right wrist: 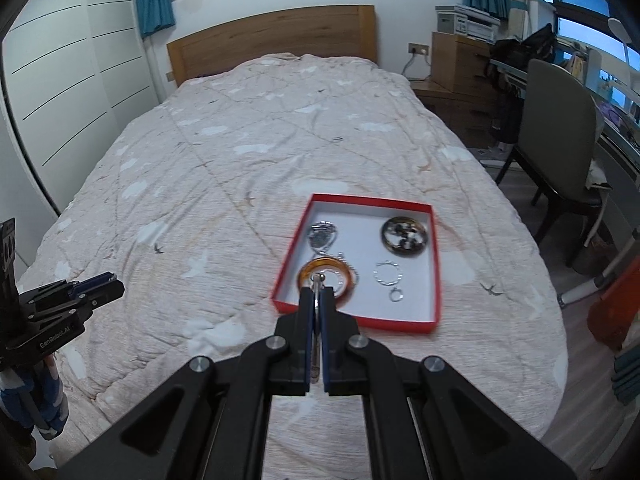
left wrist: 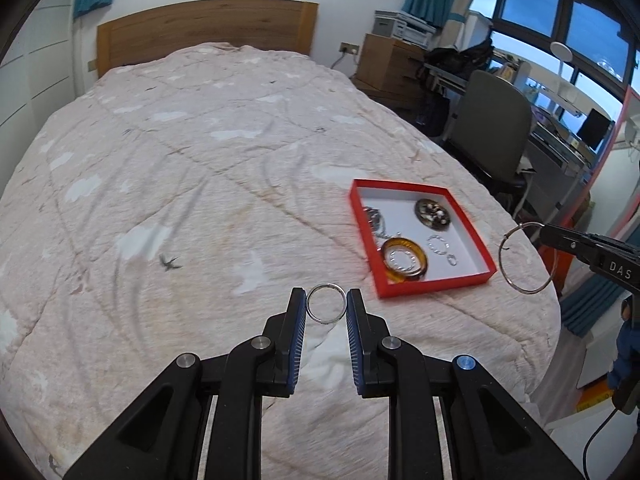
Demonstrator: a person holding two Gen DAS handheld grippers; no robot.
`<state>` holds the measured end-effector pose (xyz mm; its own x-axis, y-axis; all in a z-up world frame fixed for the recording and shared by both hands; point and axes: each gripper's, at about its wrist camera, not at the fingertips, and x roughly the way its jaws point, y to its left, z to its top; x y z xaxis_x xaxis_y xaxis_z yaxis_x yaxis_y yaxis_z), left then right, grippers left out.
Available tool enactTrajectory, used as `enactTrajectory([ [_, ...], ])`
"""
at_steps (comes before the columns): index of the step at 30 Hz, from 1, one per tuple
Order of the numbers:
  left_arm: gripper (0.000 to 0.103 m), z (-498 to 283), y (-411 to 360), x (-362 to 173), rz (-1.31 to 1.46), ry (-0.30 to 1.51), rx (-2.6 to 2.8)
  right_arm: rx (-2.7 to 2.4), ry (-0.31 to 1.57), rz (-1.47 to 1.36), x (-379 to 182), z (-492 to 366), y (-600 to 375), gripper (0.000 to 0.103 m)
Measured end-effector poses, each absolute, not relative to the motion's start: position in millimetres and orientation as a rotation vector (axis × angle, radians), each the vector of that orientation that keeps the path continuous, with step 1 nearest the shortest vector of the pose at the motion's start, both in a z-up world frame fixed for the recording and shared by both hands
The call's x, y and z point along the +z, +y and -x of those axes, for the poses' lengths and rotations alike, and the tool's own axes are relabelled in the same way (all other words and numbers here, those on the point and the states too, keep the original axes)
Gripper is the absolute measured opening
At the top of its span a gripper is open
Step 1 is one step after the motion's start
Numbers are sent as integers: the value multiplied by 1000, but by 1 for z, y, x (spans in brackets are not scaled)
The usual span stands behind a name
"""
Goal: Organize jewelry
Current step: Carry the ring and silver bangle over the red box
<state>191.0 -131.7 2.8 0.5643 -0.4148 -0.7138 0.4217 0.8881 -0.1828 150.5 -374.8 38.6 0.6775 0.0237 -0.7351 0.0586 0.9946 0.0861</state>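
My left gripper (left wrist: 326, 300) is shut on a small silver ring (left wrist: 326, 309), pinched between its blue pads above the bed. My right gripper (right wrist: 317, 293) is shut on a thin silver hoop (right wrist: 317, 280), seen edge-on; in the left wrist view that hoop (left wrist: 505, 240) hangs from the right gripper (left wrist: 546, 232) beside the box. A red box (left wrist: 362, 216) (right wrist: 435, 264) with a white floor lies on the quilt. It holds an amber bangle (left wrist: 416, 256) (right wrist: 310, 269), a dark round piece (left wrist: 434, 211) (right wrist: 406, 237), a silver chain piece (right wrist: 322, 236) and small silver rings (right wrist: 389, 274).
The bed's pale pink quilt (left wrist: 180, 184) fills most of both views, with a wooden headboard (right wrist: 272, 36) behind. A grey chair (right wrist: 560, 148) and a cluttered desk stand to the right. The left gripper (right wrist: 72, 296) shows at the far left of the right wrist view.
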Motion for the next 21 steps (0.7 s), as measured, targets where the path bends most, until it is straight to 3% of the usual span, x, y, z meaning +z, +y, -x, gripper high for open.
enactTrajectory([
  [10, 20, -245, -217, -8, -75, 850, -562, -20, 881, -131, 5, -207, -409, 3],
  [21, 20, -298, -292, -62, -125, 936, -592, 17, 964, -229, -65, -258, -448, 3],
])
